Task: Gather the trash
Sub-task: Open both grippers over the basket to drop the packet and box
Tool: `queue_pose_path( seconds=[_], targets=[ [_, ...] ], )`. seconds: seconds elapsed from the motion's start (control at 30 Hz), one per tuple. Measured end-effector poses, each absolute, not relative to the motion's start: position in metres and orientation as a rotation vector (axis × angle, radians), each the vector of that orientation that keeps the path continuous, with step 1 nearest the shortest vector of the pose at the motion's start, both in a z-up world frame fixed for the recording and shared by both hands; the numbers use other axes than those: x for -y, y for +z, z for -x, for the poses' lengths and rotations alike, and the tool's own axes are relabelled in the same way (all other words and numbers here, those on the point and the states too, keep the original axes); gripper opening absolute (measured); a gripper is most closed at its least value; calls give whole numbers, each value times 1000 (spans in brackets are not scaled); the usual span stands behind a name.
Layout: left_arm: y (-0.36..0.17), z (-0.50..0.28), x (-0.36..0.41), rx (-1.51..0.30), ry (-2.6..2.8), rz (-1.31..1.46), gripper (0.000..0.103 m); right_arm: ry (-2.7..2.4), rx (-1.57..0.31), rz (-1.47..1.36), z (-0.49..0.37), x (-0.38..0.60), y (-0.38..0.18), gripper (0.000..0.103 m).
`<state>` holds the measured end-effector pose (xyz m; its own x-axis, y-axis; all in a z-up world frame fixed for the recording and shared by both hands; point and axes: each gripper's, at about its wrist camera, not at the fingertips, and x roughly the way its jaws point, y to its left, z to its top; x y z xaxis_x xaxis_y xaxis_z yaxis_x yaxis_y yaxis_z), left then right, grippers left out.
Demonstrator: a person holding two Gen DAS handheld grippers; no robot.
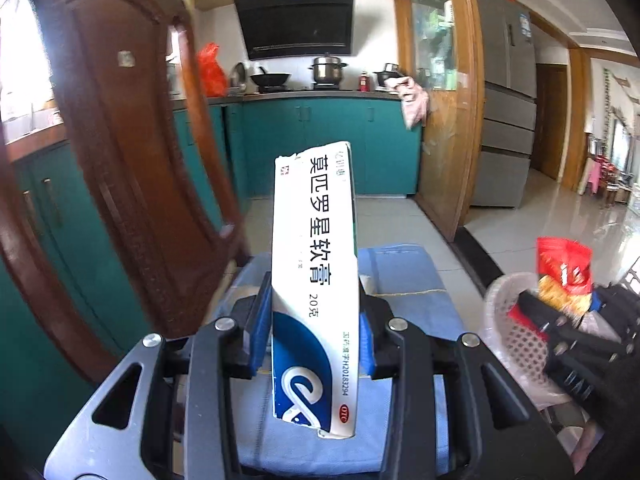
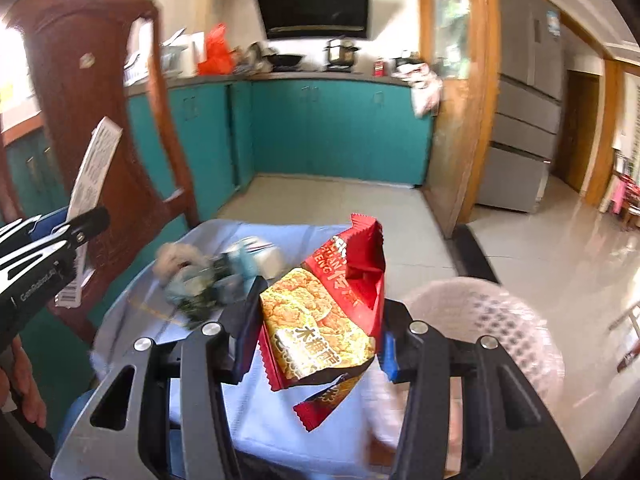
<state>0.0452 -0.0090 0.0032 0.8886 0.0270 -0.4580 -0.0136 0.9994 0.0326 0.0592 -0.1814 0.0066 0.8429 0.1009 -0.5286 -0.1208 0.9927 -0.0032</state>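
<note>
A: My left claw [image 1: 316, 344] pinches the box [image 1: 314, 280] upright above the blue-clothed bench [image 1: 404, 276]. My right claw [image 2: 316, 332] pinches the wrapper [image 2: 324, 320], near the basket [image 2: 480, 320].

B: Risks?

A: The wrapper is slick and crumpled; I judge it could slide out before it is over the basket. The box is gripped low, so it may tip. More scraps [image 2: 208, 276] lie on the bench; a careless swing could sweep them off.
</note>
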Motion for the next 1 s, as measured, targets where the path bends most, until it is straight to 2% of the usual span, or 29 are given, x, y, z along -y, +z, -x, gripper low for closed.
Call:
queue_pose_path(
  seconds=[0.2, 0.53, 0.57, 0.6, 0.63, 0.7, 0.73, 0.8, 1.0],
  targets=[
    [-5, -62, 73, -541, -192, -42, 37, -60, -543, -14, -47, 266, 11, 48],
    [-79, -98, 219, -784, -670, -108, 37, -194, -671, -135, -40, 353, -52, 49],
    [-84, -101, 229, -802, -710, -116, 39, -198, -681, -142, -42, 356, -55, 49],
    [-88, -102, 238, -813, -730, -134, 51, -198, -691, -147, -43, 357, -58, 50],
    [-89, -103, 240, -813, -726, -148, 57, -193, -702, -152, -45, 359, -62, 52],
    [-90, -103, 238, -778, -666, -184, 84, -218, -720, -160, -48, 364, -69, 62],
    [-90, -103, 234, -764, -649, -184, 88, -212, -723, -180, -49, 367, -72, 65],
    [-91, -108, 219, -757, -597, -168, 88, -204, -721, -205, -53, 369, -75, 72],
    [-99, -125, 154, -758, -385, -157, 88, -186, -723, -185, -64, 355, -75, 73]
  ],
)
